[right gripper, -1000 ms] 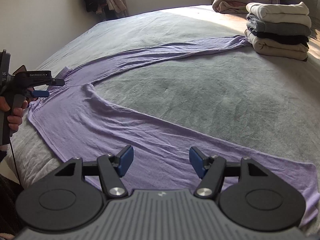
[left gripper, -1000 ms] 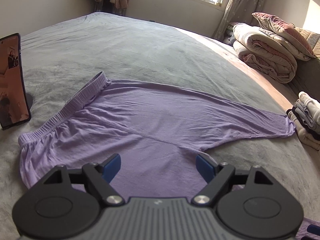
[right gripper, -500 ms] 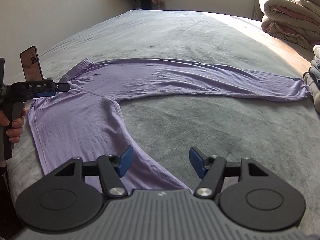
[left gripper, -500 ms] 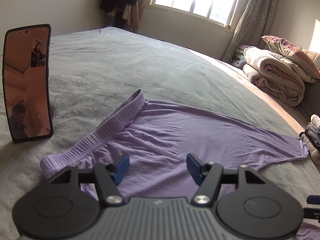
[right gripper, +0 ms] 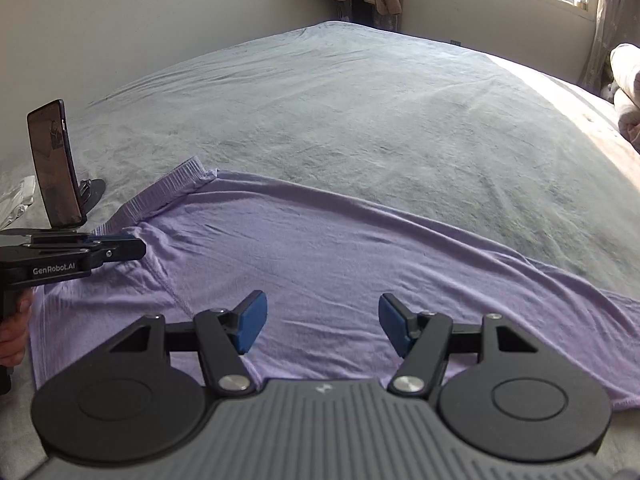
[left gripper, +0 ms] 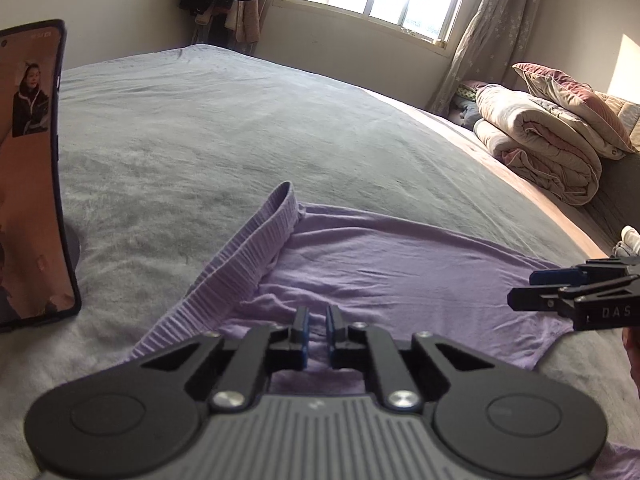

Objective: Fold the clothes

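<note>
A lilac pair of long pants [right gripper: 320,248] lies flat on the grey bed, its ribbed waistband [left gripper: 244,264] toward the left. My left gripper [left gripper: 317,332] sits low at the waist end with its jaws nearly closed on a pinch of the lilac fabric; it also shows in the right wrist view [right gripper: 120,246]. My right gripper [right gripper: 320,324] is open and empty, hovering just above the seat of the pants; it also shows in the left wrist view [left gripper: 560,284].
A phone on a stand [left gripper: 28,176] stands upright on the bed to the left of the waistband. Folded quilts and a pillow [left gripper: 552,148] lie at the far right. The grey blanket [right gripper: 360,112] stretches behind the pants toward the window.
My left gripper moved to the waist end, dropped low and closed from wide open. My right gripper swung left from the trouser leg toward the seat, staying open.
</note>
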A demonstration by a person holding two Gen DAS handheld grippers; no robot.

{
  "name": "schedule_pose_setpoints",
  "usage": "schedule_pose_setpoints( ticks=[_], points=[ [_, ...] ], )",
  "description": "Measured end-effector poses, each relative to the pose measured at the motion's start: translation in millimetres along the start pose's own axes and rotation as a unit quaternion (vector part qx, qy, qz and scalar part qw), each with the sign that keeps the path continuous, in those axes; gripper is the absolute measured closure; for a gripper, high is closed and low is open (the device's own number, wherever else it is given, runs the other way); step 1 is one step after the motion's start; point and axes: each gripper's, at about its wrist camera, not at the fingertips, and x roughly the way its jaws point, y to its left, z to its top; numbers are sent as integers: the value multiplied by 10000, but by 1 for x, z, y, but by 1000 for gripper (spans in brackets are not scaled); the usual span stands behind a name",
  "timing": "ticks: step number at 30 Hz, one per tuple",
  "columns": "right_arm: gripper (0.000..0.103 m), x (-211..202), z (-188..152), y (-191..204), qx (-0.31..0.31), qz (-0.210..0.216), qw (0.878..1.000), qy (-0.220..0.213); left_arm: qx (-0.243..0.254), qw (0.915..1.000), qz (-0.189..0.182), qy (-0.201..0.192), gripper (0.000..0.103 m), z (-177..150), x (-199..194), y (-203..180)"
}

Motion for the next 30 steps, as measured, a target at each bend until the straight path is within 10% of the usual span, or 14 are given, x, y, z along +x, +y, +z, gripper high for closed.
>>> schedule_pose_setpoints(
  ticks=[14,20,30],
  points=[
    [38,97,62,-14,-895,-381,9930,667,-381,9992,25,63,100,0,-1,35],
    [99,93,59,-12,-620,-234,9946,797,-423,9991,84,60,101,1,1,39],
    [103,27,67,11,-544,-108,9970,548,-539,9985,48,41,100,0,3,42]
  ],
)
